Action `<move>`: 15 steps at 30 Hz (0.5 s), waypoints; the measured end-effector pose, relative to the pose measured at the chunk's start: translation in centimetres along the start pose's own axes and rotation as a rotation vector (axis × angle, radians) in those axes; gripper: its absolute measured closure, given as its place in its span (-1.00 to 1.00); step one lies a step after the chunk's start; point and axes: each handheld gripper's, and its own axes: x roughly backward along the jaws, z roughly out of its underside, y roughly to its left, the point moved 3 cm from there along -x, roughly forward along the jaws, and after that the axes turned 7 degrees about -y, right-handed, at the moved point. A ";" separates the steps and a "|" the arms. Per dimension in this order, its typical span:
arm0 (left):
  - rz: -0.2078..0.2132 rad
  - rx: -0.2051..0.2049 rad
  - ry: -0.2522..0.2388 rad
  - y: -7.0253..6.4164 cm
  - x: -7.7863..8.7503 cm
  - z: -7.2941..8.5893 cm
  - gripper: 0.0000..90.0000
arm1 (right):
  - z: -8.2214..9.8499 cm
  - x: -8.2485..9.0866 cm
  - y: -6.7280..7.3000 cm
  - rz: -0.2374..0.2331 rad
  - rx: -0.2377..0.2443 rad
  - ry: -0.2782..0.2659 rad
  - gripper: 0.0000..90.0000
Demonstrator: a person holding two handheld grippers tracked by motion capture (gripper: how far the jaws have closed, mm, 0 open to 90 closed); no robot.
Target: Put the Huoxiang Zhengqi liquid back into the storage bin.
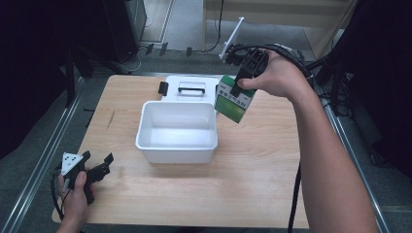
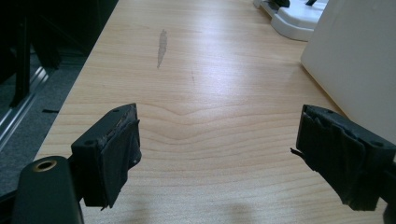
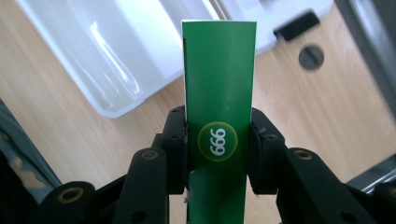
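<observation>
the wooden surface (image 1: 252,174) is carrying a white bin (image 1: 176,150) at its centre, sitting open and looking empty, with its lid (image 1: 190,83) lying flat just beyond at twelve o'clock. the green box (image 1: 234,99) is hanging tilted in the air off the bin's two o'clock corner, clamped between the right tongs (image 3: 217,154). so the pickup is looking done; lowering the box into the bin is remaining. the left tongs (image 1: 99,167) are resting wide apart, gripping nothing, at eight o'clock.
</observation>
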 end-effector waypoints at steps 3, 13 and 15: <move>0.000 0.000 0.000 0.0 0.0 0.0 -0.69 | -0.5 0.1 1.3 -0.016 0.147 -0.005 0.45; 0.003 0.005 -0.002 0.0 0.0 0.0 -0.69 | -1.8 -0.1 3.8 -0.098 0.434 -0.009 0.45; 0.003 0.004 -0.002 0.0 0.0 0.0 -0.69 | -2.3 -0.2 4.1 -0.104 0.458 -0.001 0.45</move>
